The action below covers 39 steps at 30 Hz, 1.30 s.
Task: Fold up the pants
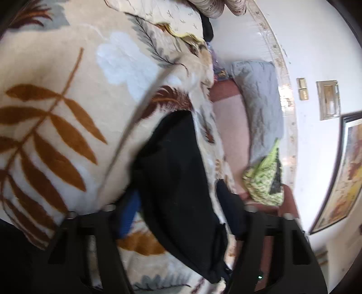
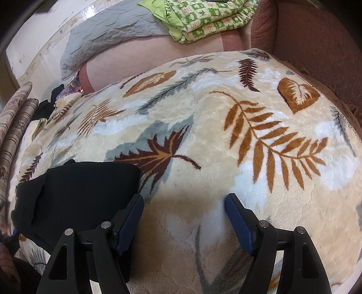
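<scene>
The black pants (image 2: 74, 192) lie folded in a dark bundle on the cream leaf-print blanket (image 2: 203, 135), at the lower left of the right wrist view. My right gripper (image 2: 184, 203) is open and empty, its blue pads (image 2: 237, 217) wide apart just right of the bundle, the left pad close to the bundle's edge. In the blurred left wrist view the pants (image 1: 176, 181) lie between the spread fingers of my left gripper (image 1: 181, 214), which is open; a blue pad (image 1: 129, 214) shows at the left, the right pad is hidden behind cloth.
A grey quilt (image 2: 108, 38) and a folded green patterned cloth (image 2: 203, 20) lie at the far side of the bed. A reddish-brown headboard or cushion (image 2: 316, 45) stands at the right. Striped pillows (image 2: 15, 117) lie at the left. A white wall with a framed picture (image 1: 339, 176) is beyond.
</scene>
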Available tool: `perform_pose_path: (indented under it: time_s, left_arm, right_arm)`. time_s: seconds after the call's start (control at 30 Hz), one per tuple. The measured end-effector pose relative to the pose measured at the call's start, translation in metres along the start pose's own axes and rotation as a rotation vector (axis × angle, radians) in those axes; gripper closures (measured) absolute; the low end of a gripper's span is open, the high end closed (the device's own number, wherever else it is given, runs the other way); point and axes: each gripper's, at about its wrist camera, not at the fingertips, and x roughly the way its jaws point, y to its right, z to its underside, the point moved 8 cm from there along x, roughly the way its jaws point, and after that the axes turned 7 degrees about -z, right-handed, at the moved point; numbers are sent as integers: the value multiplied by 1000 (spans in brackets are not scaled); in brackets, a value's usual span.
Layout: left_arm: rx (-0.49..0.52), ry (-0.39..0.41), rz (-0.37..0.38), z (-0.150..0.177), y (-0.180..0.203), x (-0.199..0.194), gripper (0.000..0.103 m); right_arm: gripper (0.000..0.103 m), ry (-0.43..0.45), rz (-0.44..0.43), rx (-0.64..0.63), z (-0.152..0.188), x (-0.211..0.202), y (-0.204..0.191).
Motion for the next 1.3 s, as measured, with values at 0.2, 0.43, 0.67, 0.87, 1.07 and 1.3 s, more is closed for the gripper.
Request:
perform_pose_path:
  time_s: [0.2,0.43,0.67,0.87,1.07,1.3]
  left_arm:
    - [106,40,-128,1,-4,9,86]
    - [435,177,-282,12,25,1,92]
    - [990,449,-335,73,103,-15,92]
    - [1380,559,-267,159,141,-10,92]
    - [1596,599,-192,215,155,-7,92]
    - [1734,589,-127,258,163,-5,92]
  right_arm:
    - [28,0,12,-20,1,1,-3]
    - [27,0,21,-27,2,2,-4]
    - [28,148,-106,48,-22,-30,-8]
    - [28,244,-488,-53,-47,-73,-78]
    - [27,121,-874,-157,-40,-93,-162]
    - [26,-6,-922,-144,-11,-62,-187]
